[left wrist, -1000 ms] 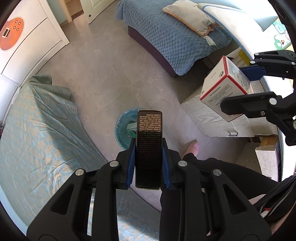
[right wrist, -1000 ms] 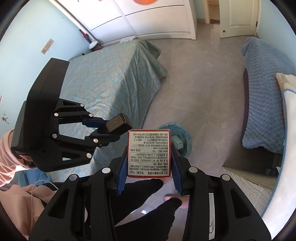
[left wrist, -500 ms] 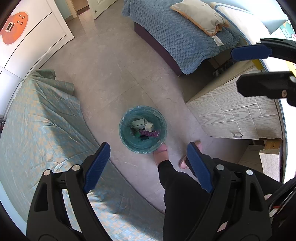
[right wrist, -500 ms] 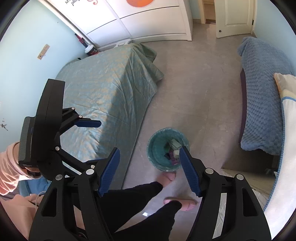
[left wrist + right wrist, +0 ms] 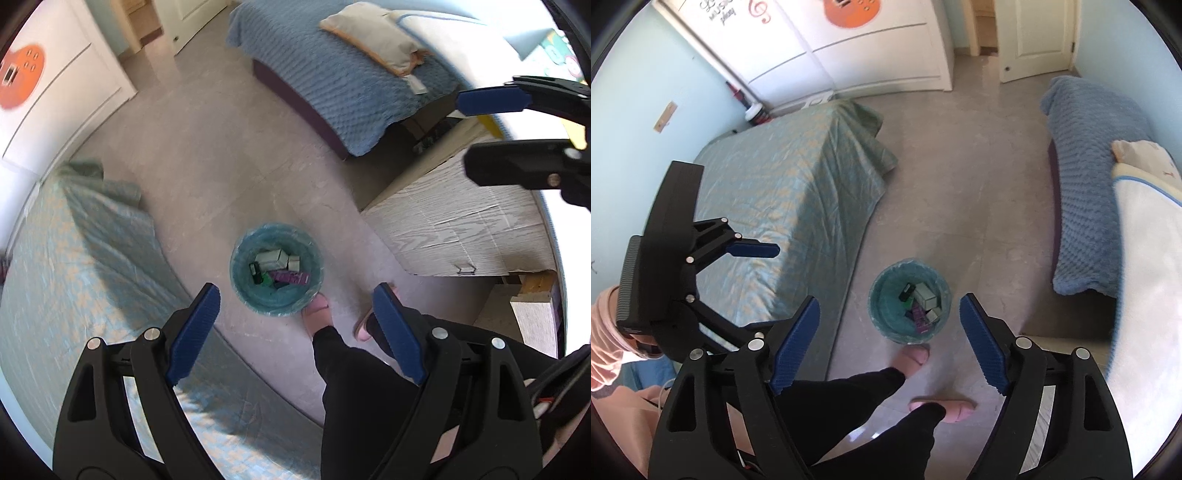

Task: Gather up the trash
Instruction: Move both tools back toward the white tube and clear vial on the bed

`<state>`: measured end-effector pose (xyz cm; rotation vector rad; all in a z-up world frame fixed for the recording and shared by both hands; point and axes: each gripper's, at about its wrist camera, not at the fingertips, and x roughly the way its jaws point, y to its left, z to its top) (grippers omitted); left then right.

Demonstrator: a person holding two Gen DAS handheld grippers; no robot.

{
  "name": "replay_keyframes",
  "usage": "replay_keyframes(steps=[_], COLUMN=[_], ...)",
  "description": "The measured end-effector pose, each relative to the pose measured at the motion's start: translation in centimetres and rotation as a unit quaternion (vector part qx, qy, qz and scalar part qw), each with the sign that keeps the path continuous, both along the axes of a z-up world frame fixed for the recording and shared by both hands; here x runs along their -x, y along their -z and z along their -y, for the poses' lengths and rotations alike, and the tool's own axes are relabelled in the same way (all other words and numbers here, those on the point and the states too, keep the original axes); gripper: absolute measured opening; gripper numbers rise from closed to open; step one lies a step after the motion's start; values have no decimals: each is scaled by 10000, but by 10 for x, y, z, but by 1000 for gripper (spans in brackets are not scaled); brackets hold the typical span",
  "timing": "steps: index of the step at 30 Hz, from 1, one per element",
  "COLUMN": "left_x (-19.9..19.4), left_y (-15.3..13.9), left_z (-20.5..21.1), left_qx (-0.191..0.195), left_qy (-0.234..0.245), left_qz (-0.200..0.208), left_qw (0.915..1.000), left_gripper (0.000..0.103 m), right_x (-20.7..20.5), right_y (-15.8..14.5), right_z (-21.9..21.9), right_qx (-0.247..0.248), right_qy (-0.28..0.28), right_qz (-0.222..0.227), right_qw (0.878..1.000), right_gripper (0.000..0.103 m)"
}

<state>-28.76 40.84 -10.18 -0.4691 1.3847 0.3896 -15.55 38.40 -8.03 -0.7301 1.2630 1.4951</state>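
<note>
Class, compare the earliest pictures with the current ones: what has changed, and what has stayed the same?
Both boxes were let go: the left gripper dropped its dark box, the right gripper its white one, jaws still opening. Both are now empty above the trash bin, which holds boxes. The bin, beds and the person's feet stayed put.

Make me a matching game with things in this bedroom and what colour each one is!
Things:
1. trash bin
2. guitar sticker
3. slippers
4. long box in the bin

Colours:
A. purple
B. orange
C. teal
D. pink

Pairs: 1-C, 2-B, 3-D, 4-A
</note>
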Motion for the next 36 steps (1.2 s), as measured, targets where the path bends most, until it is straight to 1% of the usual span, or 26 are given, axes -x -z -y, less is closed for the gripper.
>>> replay_keyframes(steps=[3, 5, 9, 12, 13, 15, 18, 22, 26, 27, 28, 31, 34, 36], left_x=[-17, -33, -65, -92, -104, -121, -151, -195, -234, -242, -254, -282, -308, -326], left_y=[-9, -15, -26, -33, -36, -41, -49, -57, -60, -60, -60, -57, -53, -50], left_z=[9, 17, 32, 44, 50, 60, 79, 115, 159, 171, 189, 228, 262, 288], left_qx=[-133, -269, -460, -593, -654, -736, -849, -984, -988, -985, -992, -999, -912, -804], left_qy=[348, 696, 1357, 1871, 2107, 2418, 2945, 3599, 4006, 4098, 4241, 4525, 4732, 4863], left_qz=[92, 133, 239, 331, 375, 433, 549, 688, 823, 856, 895, 909, 891, 862], left_qw=[9993, 9971, 9894, 9800, 9746, 9666, 9503, 9252, 9072, 9028, 8957, 8815, 8717, 8658], left_gripper=[82, 82, 83, 83, 83, 83, 83, 83, 83, 83, 83, 83, 82, 82], right_x=[-14, -24, -49, -68, -74, -86, -103, -125, -149, -154, -159, -175, -190, -209], right_y=[-6, -10, -26, -37, -41, -48, -60, -71, -74, -74, -74, -74, -71, -70], right_z=[16, 27, 64, 96, 105, 129, 171, 238, 317, 332, 351, 405, 459, 494], right_qx=[-68, -91, -236, -297, -305, -305, -273, -190, -42, -1, 59, 237, 368, 453], right_qy=[248, 425, 915, 1296, 1413, 1685, 2163, 2791, 3445, 3553, 3682, 3986, 4315, 4519], right_qz=[101, 184, 420, 607, 665, 820, 1059, 1388, 1508, 1514, 1535, 1643, 1670, 1667], right_qw=[9996, 9989, 9946, 9893, 9873, 9818, 9702, 9500, 9266, 9224, 9170, 9020, 8858, 8752], right_gripper=[79, 79, 83, 83, 83, 84, 86, 87, 88, 88, 88, 88, 88, 88])
